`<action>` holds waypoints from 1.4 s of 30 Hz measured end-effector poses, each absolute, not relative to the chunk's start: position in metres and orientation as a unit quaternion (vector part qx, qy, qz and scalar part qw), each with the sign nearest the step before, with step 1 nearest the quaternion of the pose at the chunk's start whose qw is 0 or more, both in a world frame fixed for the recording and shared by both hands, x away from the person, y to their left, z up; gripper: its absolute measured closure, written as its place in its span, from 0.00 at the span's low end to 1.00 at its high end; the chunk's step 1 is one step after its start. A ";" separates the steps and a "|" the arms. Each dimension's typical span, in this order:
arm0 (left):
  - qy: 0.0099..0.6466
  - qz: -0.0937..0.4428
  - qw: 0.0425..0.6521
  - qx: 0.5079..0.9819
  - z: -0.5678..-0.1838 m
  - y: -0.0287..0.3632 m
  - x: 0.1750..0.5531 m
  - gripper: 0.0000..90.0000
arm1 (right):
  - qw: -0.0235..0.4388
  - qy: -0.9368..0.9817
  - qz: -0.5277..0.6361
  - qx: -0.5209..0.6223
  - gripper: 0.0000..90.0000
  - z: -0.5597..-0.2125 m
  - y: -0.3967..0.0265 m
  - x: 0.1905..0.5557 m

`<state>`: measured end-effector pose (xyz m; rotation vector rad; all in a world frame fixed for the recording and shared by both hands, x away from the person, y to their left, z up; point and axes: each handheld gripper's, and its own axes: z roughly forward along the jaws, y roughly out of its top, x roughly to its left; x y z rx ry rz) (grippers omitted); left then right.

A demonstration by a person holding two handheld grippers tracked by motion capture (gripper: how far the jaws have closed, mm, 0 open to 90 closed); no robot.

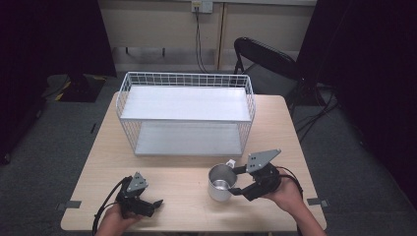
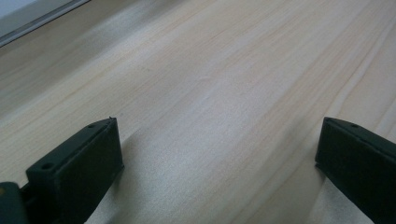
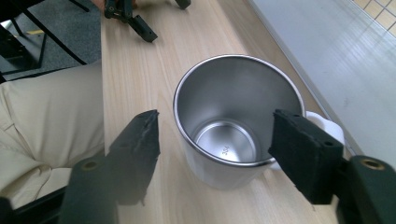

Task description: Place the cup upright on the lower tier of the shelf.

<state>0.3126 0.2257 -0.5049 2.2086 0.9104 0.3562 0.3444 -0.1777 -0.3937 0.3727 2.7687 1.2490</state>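
A steel mug (image 1: 220, 183) stands upright on the wooden table (image 1: 182, 196), just in front of the white wire rack (image 1: 186, 113); the right gripper (image 1: 237, 181) spreads wide around it — jaws either side, not clamped. The left gripper (image 1: 158, 204) rests near the table's front edge, well apart from the mug — jaws wide, holding nothing.

Steel mug (image 1: 220, 183), upright, empty, white handle; on table, near rack

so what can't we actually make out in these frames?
- Mug: the tiny stamp on its inner bottom is too small to read in the right gripper view.
- Mug handle: partly hidden behind a jaw of the right tongs.
- Left tongs: in the high view, too small and dark to judge the jaw gap.
- Wire rack: lower shelf's back is shadowed by the upper shelf.
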 end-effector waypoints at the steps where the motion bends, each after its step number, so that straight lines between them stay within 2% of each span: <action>1: 0.352 0.138 0.355 0.855 -0.505 0.226 0.313 0.00 | 0.037 0.904 0.408 0.121 0.41 -0.395 -0.177 0.344; 12: 0.352 0.138 0.355 0.855 -0.505 0.226 0.313 0.00 | 0.021 0.914 0.397 0.087 0.58 -0.403 -0.161 0.341; 15: 0.352 0.138 0.355 0.855 -0.505 0.226 0.313 0.00 | 0.012 0.915 0.394 0.084 0.66 -0.405 -0.160 0.341; 23: 0.352 0.138 0.355 0.855 -0.505 0.226 0.313 0.00 | 0.021 0.920 0.383 0.078 0.76 -0.410 -0.157 0.341; 34: 0.352 0.138 0.355 0.855 -0.505 0.226 0.313 0.00 | 0.044 0.935 0.347 0.063 0.77 -0.413 -0.146 0.342; 38: 0.352 0.138 0.355 0.855 -0.505 0.226 0.313 0.00 | 0.044 0.936 0.344 0.057 0.81 -0.413 -0.145 0.342; 42: 0.352 0.138 0.355 0.855 -0.505 0.226 0.313 0.00 | 0.057 0.939 0.337 0.042 0.91 -0.411 -0.140 0.342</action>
